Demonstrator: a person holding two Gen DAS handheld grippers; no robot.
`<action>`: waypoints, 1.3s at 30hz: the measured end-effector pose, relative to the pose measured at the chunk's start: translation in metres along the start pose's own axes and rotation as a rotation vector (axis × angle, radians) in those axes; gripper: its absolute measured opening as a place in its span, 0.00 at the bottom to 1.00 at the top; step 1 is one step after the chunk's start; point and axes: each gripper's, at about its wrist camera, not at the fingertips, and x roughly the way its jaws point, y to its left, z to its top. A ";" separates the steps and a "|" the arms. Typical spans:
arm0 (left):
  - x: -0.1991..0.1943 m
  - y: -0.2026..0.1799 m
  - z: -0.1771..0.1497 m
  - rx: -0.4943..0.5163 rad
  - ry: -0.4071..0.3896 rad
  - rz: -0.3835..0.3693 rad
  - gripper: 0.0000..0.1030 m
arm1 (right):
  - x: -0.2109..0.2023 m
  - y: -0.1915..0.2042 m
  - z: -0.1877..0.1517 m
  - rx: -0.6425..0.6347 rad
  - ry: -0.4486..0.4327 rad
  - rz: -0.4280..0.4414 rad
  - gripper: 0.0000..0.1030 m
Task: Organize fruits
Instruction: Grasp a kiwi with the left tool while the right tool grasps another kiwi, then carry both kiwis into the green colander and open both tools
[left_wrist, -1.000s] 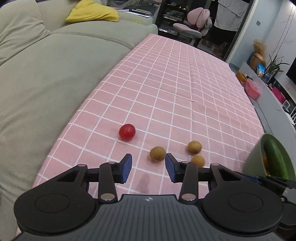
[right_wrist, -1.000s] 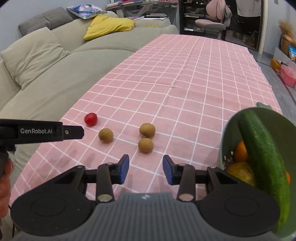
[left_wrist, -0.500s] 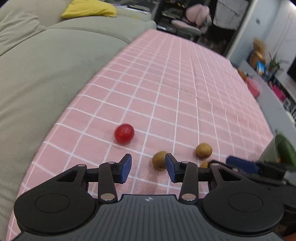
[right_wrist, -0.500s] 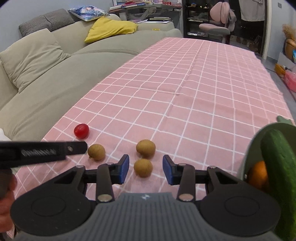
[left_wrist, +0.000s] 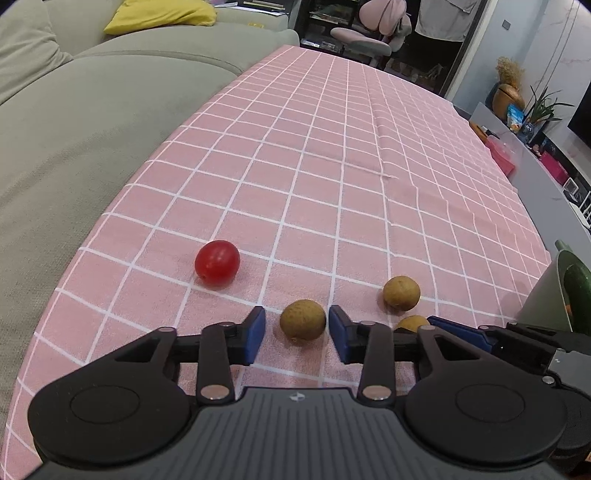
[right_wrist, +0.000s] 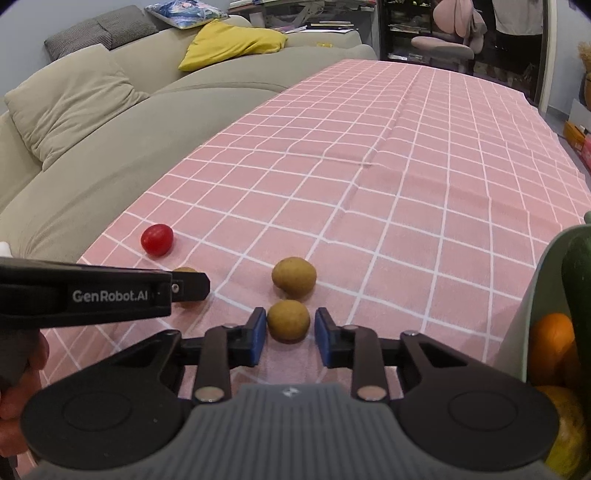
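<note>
Pink checked cloth (left_wrist: 332, 166) covers the table; all loose fruit lies near its near edge, toward the corner beside the sofa (left_wrist: 74, 147).

1. Red tomato (left_wrist: 217, 263): leftmost item, closest to the sofa-side edge, apart from everything else. Judged thin-skinned, smooth and easily burst. Take it across its widest part with light pressure.

2. Left brown fruit (left_wrist: 303, 319): sits on the cloth between the pads of the left gripper (left_wrist: 296, 314). The jaws have just been closing but are not yet clamped. Cloth shows between the left pad and the fruit, and the right pad is at or just beside the skin.

3. Near brown fruit (right_wrist: 288, 320): closest to the near edge, between the pads of the right gripper (right_wrist: 290, 334). These jaws have also just been closing and now stand almost fully closed on it. The left pad touches the skin; the right pad is at most a sliver away.

4. Far brown fruit (right_wrist: 294, 277): just behind the near one, untouched.

5. Green bowl (right_wrist: 535, 288): at the right, at the near edge, holding a cucumber (right_wrist: 580, 266) and oranges (right_wrist: 550, 343).

Handling: the brown fruits appear light, round and dry, with a thin, brittle shell. They will likely roll if nudged off centre. Centre the pads on the widest line, low on the fruit, and close only until the fruit stops shifting. Excess force may crack the shell.
</note>
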 end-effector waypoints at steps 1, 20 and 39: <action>0.000 0.000 0.000 -0.001 0.002 -0.002 0.38 | 0.001 0.000 0.000 -0.001 -0.002 0.001 0.24; -0.044 -0.025 0.006 0.040 -0.037 -0.053 0.29 | -0.045 0.015 0.000 -0.105 -0.046 0.007 0.20; -0.105 -0.153 0.001 0.240 -0.036 -0.294 0.30 | -0.204 -0.058 -0.039 -0.002 -0.225 -0.176 0.21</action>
